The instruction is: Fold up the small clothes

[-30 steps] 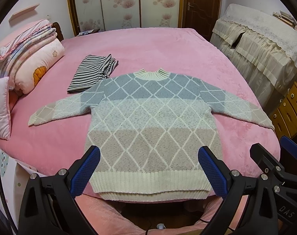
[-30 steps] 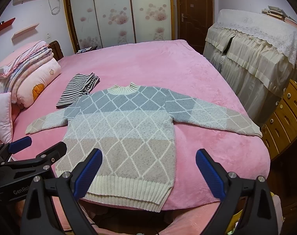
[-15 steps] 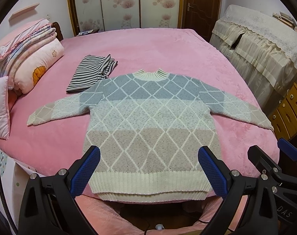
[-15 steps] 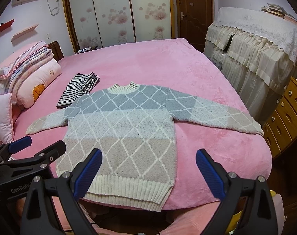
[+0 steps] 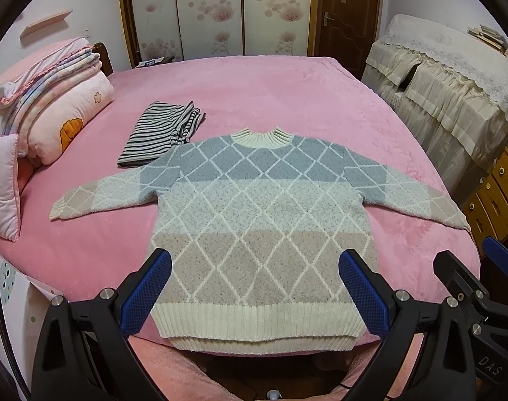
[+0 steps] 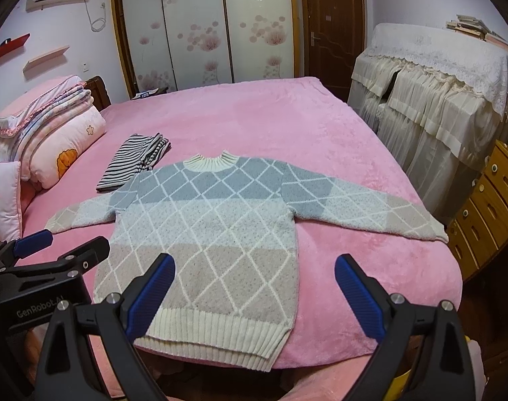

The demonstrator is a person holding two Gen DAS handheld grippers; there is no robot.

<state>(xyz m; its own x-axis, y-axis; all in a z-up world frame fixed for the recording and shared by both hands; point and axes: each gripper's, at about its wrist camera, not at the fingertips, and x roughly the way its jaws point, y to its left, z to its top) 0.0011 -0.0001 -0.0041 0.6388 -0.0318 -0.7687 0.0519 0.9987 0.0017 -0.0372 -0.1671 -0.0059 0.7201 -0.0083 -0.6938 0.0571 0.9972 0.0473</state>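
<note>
Lying flat at the near edge of the pink bed (image 5: 287,100), sleeves spread: a diamond-patterned sweater (image 5: 257,220). Hovering before its hem, left gripper (image 5: 254,287) and right gripper (image 6: 254,287), jaws wide apart, empty. Folded striped garment (image 5: 160,133) beside its shoulder.

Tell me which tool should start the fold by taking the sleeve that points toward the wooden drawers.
Right, probably. The right tool hangs open over the sweater's drawer-side half, nearer that sleeve. The left tool, also open, faces the hem's middle, with the right tool between it and the sleeve.
</note>
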